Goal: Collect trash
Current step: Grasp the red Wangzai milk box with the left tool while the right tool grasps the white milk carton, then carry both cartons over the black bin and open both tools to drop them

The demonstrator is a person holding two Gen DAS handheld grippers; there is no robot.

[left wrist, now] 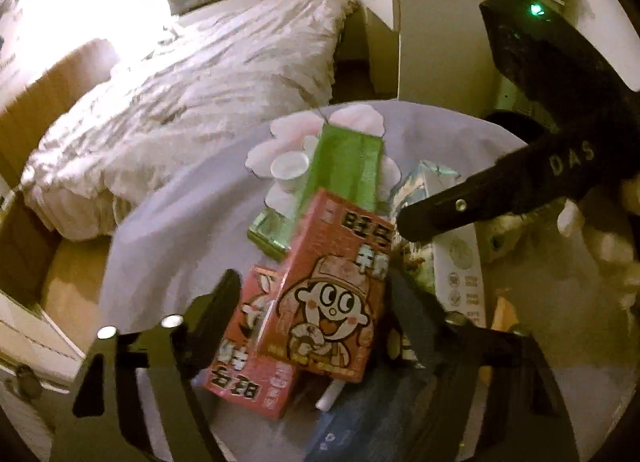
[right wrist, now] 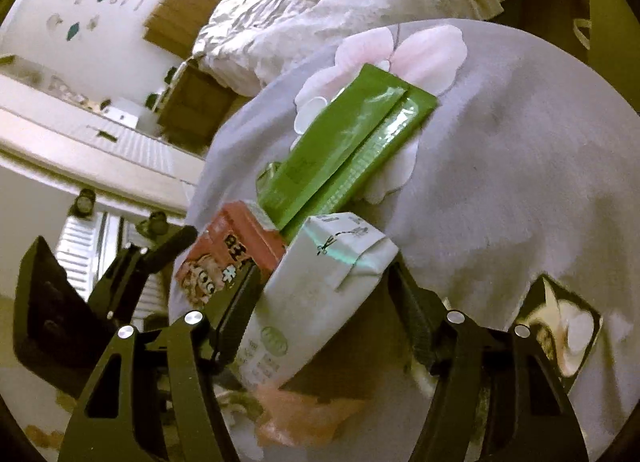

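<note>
Two red milk cartons lie on the grey-clothed round table (left wrist: 180,230). The one with a cartoon face (left wrist: 332,290) leans on the other (left wrist: 248,362). My left gripper (left wrist: 316,290) closes around them, one pad on each carton. In the right wrist view, my right gripper (right wrist: 322,290) is shut on a white carton (right wrist: 320,282), which tilts beside the red carton (right wrist: 228,250). A finger (left wrist: 460,208) of the right gripper reaches in from the right in the left wrist view. A green pack (right wrist: 344,146) lies behind the cartons.
The green pack (left wrist: 344,166) and a white cup (left wrist: 289,170) rest on a pink flower-shaped mat (left wrist: 360,118). A dark packet (right wrist: 560,326) lies at the right. Pink plastic (right wrist: 296,410) shows under the white carton. A bed (left wrist: 180,82) and a white cabinet (left wrist: 432,42) stand beyond the table.
</note>
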